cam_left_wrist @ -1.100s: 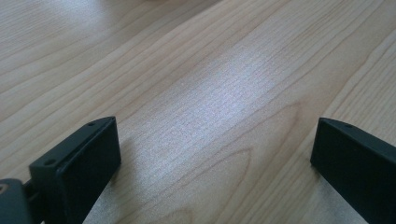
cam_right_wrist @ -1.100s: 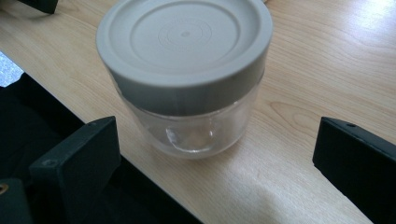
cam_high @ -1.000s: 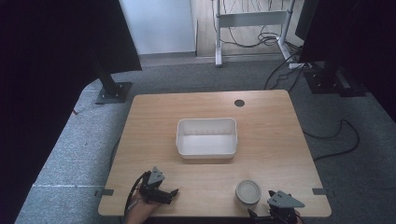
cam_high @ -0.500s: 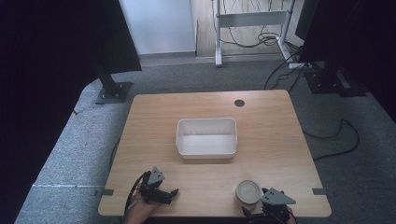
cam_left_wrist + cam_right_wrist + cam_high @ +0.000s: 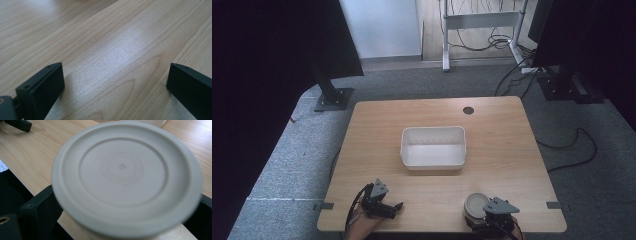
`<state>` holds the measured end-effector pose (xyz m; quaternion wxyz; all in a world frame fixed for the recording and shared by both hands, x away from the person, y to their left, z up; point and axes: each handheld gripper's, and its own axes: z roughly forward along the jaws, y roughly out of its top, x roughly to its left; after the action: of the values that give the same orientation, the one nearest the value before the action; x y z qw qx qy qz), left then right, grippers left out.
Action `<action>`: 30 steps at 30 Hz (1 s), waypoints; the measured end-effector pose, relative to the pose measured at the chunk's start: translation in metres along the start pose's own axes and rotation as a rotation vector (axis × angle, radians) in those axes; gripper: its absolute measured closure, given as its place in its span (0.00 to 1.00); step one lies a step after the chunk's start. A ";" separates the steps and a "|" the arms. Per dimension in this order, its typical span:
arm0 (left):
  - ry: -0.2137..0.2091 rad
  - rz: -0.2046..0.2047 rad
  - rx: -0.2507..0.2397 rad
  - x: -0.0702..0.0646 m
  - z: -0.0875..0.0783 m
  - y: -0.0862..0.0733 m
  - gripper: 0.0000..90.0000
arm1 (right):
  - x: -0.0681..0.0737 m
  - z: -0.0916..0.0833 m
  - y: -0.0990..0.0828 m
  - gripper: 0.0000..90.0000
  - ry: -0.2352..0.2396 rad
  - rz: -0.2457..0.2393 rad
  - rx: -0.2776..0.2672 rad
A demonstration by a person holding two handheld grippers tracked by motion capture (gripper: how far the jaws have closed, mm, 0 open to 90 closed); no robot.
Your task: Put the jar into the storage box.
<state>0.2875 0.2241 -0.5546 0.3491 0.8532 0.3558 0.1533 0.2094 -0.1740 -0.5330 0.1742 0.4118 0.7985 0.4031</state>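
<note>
Item 1, right gripper (image 5: 486,216): nearer than the tub (image 5: 432,165) and to its right, at the table (image 5: 502,130) edge. Jaws are spread wide with the pot (image 5: 475,204) between them; no grip is made out. Change: a second ago it sat further right of the pot and it has slid in leftward, while the pot has not moved. Judged as the approach to a pick-up, with closing on the pot next

Item 2, pot: round, pale, with a ringed lid, nearer than the tub and off its right corner, standing on the table. In the right gripper view it is blurred, its embossed centre ring cannot be read, and its body under the lid is hidden. Whether the jaws touch its side cannot be told; the right-hand jaw is cut off by the picture's edge

Item 3, left gripper (image 5: 396,209): nearer than the tub and to its left. Jaws are wide apart over bare wood, holding nothing. Position is unchanged from a second ago. Both hands are cut off at the bottom of the high view

Item 4, tub: white, rectangular, at mid-table, well apart from the pot, and apparently empty; the likely destination

Item 5, hole (image 5: 468,110): dark, round, in the table beyond the tub

Item 6, cables (image 5: 572,150): on the carpet, right of and beyond the tub; the dark stands past it are too dim to describe
</note>
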 end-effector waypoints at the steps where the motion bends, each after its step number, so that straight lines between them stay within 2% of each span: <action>1: 0.000 0.000 0.000 0.000 0.000 0.000 0.01 | 0.000 0.001 0.001 0.04 -0.002 0.002 0.001; 8: 0.000 0.000 0.000 0.000 0.000 0.000 0.01 | 0.001 0.010 0.003 0.08 -0.026 -0.001 0.021; 17: 0.000 0.000 0.000 0.000 0.000 0.000 0.01 | 0.004 0.008 0.004 0.10 -0.057 0.015 0.029; 22: 0.000 0.000 0.000 0.000 0.000 0.000 0.01 | 0.003 0.005 0.008 0.10 -0.084 0.008 0.014; 30: 0.000 0.000 0.000 0.000 0.000 0.000 0.01 | 0.000 0.002 0.017 0.10 -0.096 0.008 0.000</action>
<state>0.2875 0.2241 -0.5546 0.3491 0.8533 0.3558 0.1532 0.2196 -0.1671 -0.5212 0.2109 0.4338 0.7876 0.3835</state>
